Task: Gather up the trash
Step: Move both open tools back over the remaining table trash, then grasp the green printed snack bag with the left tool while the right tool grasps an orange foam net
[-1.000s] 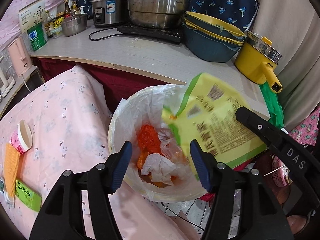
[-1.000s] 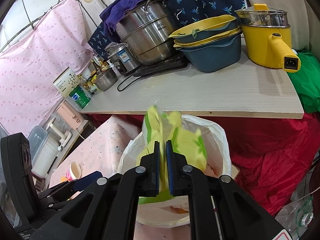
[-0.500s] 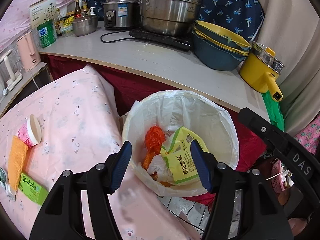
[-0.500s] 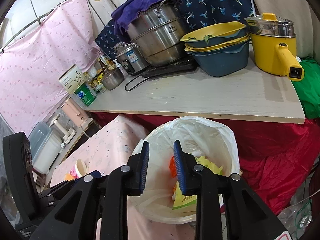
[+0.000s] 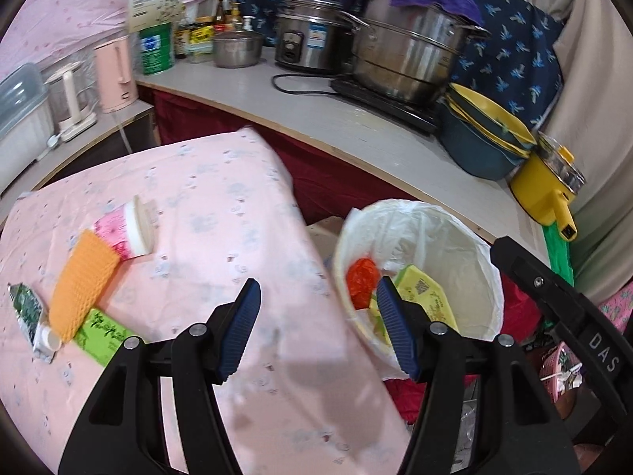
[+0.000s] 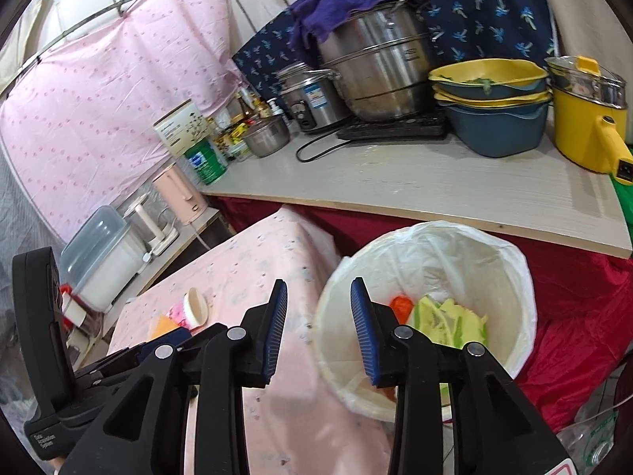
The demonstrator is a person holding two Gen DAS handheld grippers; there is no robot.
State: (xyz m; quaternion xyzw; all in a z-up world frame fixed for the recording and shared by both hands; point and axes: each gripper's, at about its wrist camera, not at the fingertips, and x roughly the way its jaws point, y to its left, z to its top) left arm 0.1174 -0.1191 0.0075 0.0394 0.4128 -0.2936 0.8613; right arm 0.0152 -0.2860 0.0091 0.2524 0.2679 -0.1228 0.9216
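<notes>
A white-lined trash bin [image 5: 467,237] [image 6: 494,261] stands beside the pink-clothed table [image 5: 221,206] [image 6: 253,269]. Inside it lie a yellow-green wrapper [image 5: 423,293] [image 6: 451,320] and orange trash [image 5: 362,277]. On the cloth at the left lie a pink paper cup [image 5: 126,229] [image 6: 190,310], an orange corrugated sleeve [image 5: 81,281], a green carton [image 5: 105,334] and a small dark green packet [image 5: 25,308]. My left gripper [image 5: 318,312] is open and empty over the table's edge by the bin. My right gripper [image 6: 318,316] is empty, its jaws opening, near the bin's rim.
Behind the bin runs a wooden counter [image 6: 435,182] with a steel pot [image 6: 376,71], a rice cooker [image 5: 312,39], stacked blue and yellow basins [image 6: 494,111], a yellow electric pot [image 6: 585,118], jars and a pink kettle [image 5: 116,75]. Red cloth [image 6: 573,308] hangs below.
The right gripper let go of the yellow-green wrapper, which dropped into the bin, and its jaws widened. Both views swung left, toward the table and its trash.
</notes>
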